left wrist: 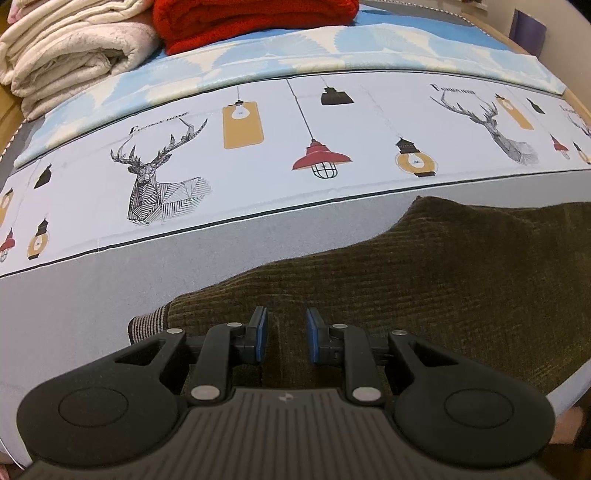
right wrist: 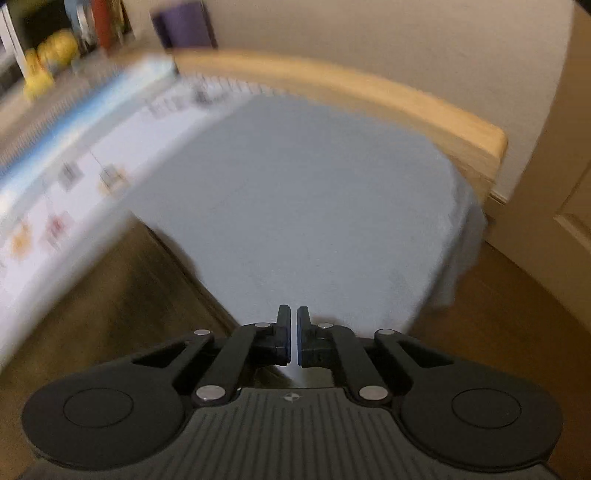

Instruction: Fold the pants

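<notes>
The pants [left wrist: 424, 280] lie along the bed's [left wrist: 110, 280] near edge. Left tongs [left wrist: 286, 334] hover part-open over them, empty; right tongs [right wrist: 293, 334] closed, empty. Next: pinching a hem.

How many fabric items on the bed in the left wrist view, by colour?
Olive-brown corduroy pants: 1
Red folded blanket: 1
Cream folded blanket: 1
Total: 3 items, lying on the bed, not counting its printed and grey bedding.
</notes>
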The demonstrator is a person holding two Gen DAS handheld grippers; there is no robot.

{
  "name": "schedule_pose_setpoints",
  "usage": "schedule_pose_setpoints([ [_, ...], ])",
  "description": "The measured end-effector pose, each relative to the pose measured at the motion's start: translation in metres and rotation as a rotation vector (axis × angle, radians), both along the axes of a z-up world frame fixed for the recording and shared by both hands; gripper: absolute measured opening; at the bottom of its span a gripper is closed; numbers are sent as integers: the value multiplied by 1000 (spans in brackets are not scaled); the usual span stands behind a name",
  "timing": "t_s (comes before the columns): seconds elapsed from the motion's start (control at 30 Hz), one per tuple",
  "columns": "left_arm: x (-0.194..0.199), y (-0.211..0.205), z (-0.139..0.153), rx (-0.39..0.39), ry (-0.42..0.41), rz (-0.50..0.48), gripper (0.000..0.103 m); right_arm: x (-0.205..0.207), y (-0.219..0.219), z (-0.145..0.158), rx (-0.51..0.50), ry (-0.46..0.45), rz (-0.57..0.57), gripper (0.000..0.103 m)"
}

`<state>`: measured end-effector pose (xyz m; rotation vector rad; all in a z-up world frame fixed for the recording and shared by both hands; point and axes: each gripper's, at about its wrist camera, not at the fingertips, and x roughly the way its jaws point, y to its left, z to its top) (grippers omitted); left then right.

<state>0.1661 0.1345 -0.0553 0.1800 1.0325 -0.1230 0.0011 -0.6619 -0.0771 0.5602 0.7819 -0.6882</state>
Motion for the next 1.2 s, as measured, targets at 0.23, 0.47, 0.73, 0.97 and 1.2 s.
schedule_pose_setpoints([
  [0.23, -4, 2, 0, -8, 1, 6, 25, 15, 21, -33, 22, 218, 139, 44],
  [0.47, -7, 6, 4, -14, -12, 11, 25, -16, 8, -23, 202, 26, -111, 52],
  [0.73, -10, 9, 2, -8, -8, 12, 25, -21, 1, -49, 381, -10, -227, 52],
  [0.97, -9, 12, 1, -6, -4, 22, 25, -13, 1, -49, 345, 10, -224, 50],
  [1.2, -8, 9, 0, -4, 0, 17, 25, -14, 6, -40, 307, 26, -230, 40],
])
